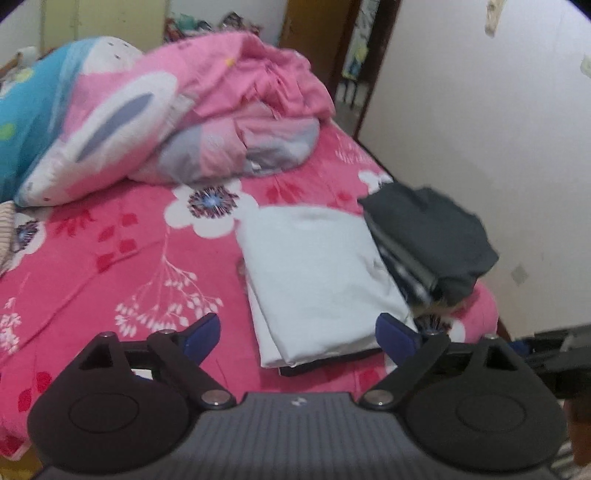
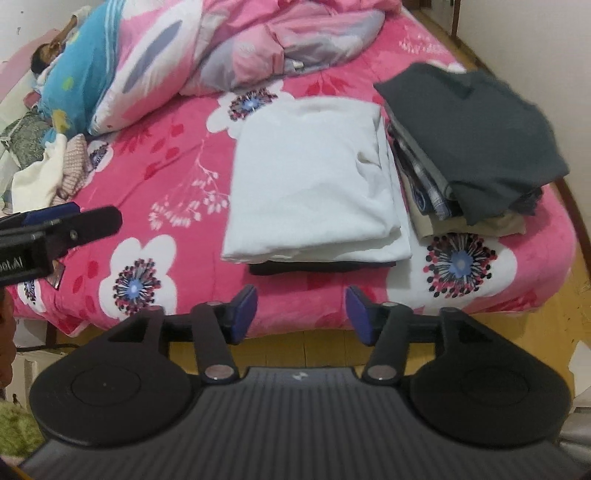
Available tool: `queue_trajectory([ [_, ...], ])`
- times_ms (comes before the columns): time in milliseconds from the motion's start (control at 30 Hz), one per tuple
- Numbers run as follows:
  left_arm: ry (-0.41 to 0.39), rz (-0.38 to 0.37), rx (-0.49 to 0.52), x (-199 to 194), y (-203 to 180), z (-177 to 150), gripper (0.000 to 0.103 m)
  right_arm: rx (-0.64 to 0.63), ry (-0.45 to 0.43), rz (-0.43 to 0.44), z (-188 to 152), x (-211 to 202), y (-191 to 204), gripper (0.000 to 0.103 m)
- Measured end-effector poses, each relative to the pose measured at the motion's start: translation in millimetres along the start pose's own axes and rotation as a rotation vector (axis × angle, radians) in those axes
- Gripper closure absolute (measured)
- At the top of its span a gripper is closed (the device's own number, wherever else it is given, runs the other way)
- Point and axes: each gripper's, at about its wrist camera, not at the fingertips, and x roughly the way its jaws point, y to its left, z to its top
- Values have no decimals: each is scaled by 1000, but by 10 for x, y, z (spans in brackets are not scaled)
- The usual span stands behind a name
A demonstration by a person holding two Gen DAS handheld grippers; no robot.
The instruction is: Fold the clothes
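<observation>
While the white garment [image 2: 314,177] lies folded flat on a dark piece mid-bed, just left of the grey-topped stack [image 2: 472,147], your left gripper [image 1: 297,334] and right gripper [image 2: 301,310] hang wide and empty at the near edge, so keep both level.

a bedroom in a home: a bed [image 2: 177,122] spread with a bright pink floral blanket fills the room, a crumpled pink quilt [image 2: 229,40] and a blue pillow [image 2: 81,74] heaped at its head. folded clothes (a white piece [image 2: 310,177] beside a dark-topped stack [image 2: 472,136]) lie on the blanket near the foot. plain white walls [image 1: 480,129], a wooden door [image 1: 314,26] and yellow wood flooring [image 2: 317,349] frame the bed.
</observation>
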Motion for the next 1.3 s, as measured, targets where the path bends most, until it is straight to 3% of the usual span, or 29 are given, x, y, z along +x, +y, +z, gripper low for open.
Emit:
queue_trajectory([
  [233,-44,77,-50,-559,-28,119,7,-6,-77,-61,-36,-577,280,21],
  [433,-76,231,-70,-933,-117,302,6,-40,-144,-85,95,-890,460,16],
  [733,-168,378,-105,-1186,-353,589,6,-106,-250,-111,297,-1164,492,14],
  [900,-149,352,-186,-1295,-424,672,6,-129,-283,-123,400,-1238,458,12],
  [967,-112,336,-209,-1266,-438,675,6,-149,-285,-121,406,-1254,452,4],
  [1067,-30,320,-234,-1192,-464,608,6,-152,-263,-121,392,-1242,423,3],
  [1300,51,336,-221,-1036,-601,487,6,-106,-188,-130,328,-1173,310,3],
])
